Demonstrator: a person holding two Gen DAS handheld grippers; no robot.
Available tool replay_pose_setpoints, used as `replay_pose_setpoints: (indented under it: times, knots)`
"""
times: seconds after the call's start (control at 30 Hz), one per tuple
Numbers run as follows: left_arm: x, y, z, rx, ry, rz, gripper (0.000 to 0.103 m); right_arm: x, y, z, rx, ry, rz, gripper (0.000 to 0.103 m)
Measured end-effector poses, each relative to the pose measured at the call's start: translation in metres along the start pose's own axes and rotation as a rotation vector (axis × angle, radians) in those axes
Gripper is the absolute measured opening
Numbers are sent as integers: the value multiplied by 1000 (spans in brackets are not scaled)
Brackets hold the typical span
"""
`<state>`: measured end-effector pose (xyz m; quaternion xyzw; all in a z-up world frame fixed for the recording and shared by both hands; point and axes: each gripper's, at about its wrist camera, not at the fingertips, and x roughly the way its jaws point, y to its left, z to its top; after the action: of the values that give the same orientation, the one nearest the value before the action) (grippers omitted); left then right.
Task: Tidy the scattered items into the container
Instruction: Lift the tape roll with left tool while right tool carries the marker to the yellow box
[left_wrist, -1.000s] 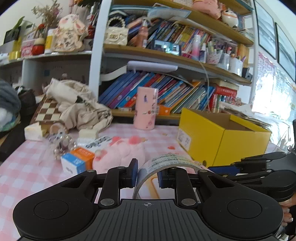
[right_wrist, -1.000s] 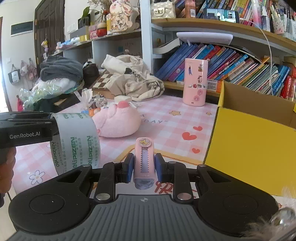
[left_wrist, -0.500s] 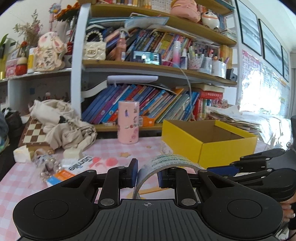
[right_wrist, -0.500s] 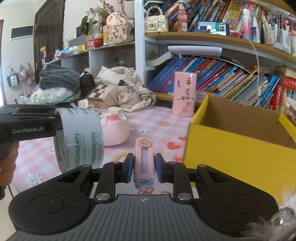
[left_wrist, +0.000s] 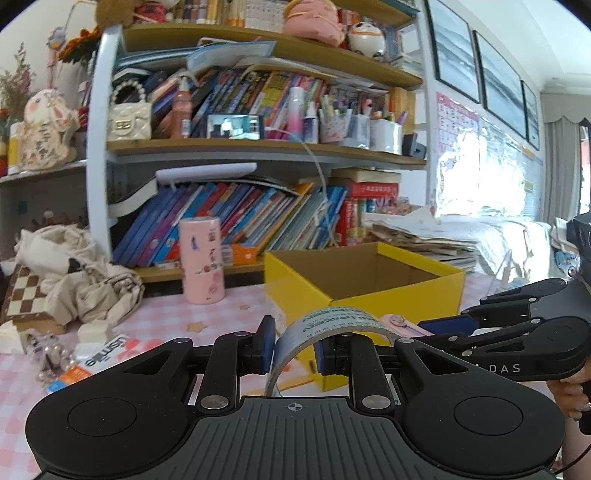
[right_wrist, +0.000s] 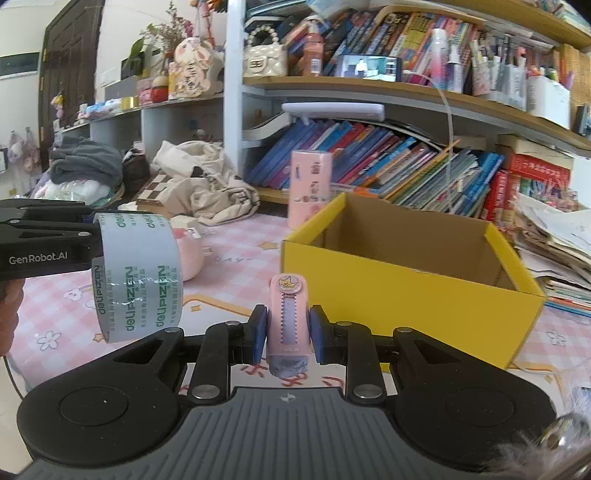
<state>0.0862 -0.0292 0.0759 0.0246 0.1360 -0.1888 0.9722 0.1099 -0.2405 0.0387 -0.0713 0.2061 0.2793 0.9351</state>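
Both pairs of fingers are gripping something as I am bringing them toward the box. On the left, the left gripper (left_wrist: 293, 349) is pinching the wall of the tape roll (left_wrist: 325, 325): one pad is sitting outside the ring and the other inside, so the roll is hanging from its rim and cannot slide off. The tape is a wide, glossy grey ring with green printed letters, smooth and stiff enough to keep its round shape. In the right wrist view it (right_wrist: 138, 277) is hanging in the air beside the right gripper, clear of the pink checked cloth (right_wrist: 236, 251).

In the middle, the right gripper (right_wrist: 286, 338) is clenching a small pink clip (right_wrist: 288, 314) by its two long sides. It is a narrow, hard plastic piece with a toothed strip down its face and a small crown at the tip, standing upright between the blue pads.

To the right, the yellow box (right_wrist: 388, 288) is standing open, with plain brown cardboard inside, and I am seeing nothing in the part that shows. I judge both things are nearly over its rim, so letting go comes next.
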Motion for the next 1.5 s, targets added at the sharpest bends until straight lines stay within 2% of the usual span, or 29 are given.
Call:
replay_pose_setpoints:
  times: [0.67, 0.97, 1.2, 1.5]
  knots:
    - [17, -59, 13, 91, -1, -113, 20, -52, -47, -26, 73, -23, -134, 23]
    - [29, -77, 20, 117, -6, -143, 20, -63, -68, -31, 98, -26, -174, 23]
    - [37, -78, 37, 145, -42, -133, 20, -58, -78, -22, 77, -28, -172, 23]
    - [62, -69, 70, 203, -58, -109, 20, -40, -94, 12, 14, -42, -179, 23]
